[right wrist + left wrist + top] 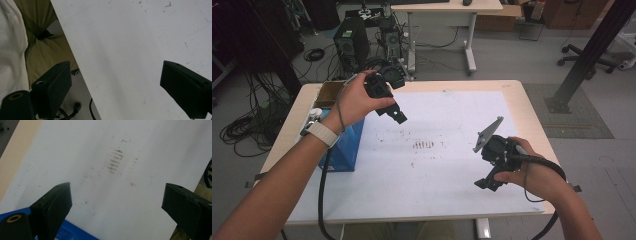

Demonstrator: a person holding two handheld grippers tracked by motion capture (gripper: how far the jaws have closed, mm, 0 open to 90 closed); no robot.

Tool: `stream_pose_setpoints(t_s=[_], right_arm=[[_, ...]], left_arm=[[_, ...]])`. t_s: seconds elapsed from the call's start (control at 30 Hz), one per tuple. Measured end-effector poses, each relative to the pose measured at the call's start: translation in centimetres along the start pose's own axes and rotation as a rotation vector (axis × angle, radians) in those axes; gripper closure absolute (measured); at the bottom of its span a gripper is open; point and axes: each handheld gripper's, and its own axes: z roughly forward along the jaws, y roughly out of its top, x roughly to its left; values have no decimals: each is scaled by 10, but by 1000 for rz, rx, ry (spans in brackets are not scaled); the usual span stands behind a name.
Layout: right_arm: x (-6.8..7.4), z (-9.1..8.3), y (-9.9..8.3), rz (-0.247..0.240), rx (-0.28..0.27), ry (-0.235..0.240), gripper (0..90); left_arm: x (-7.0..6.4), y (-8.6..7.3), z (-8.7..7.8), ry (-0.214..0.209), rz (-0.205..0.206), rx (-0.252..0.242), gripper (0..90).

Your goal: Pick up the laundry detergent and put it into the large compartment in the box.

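1. Surface: pale wood-edged surface (517,95) covered by a white paper sheet (447,165) with a patch of brown smudges (423,145) at centre; computer towers and cables on the floor beyond.
2. Far left: blue rectangular box (343,147) with an open brown cardboard carton (329,94) behind it, both at the surface's left edge.
3. Left hand-held gripper (398,116): raised above the sheet, just right of the blue box; jaws spread wide, nothing between them.
4. Right hand-held gripper (484,184): low over the sheet near the front right; jaws likewise apart and empty.
5. Step in hand, judged: neither tool has engaged anything. The blue box is nearest; the next move calls for lowering the left hand-held gripper toward it.
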Motion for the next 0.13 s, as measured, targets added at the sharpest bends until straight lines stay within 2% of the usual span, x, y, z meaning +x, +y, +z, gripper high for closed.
stream_pose_setpoints(t_s=[0.13], right_arm=[[0,-1,0,0,4,-1,102]], left_arm=[[0,0,0,1,-6,-1,94]])
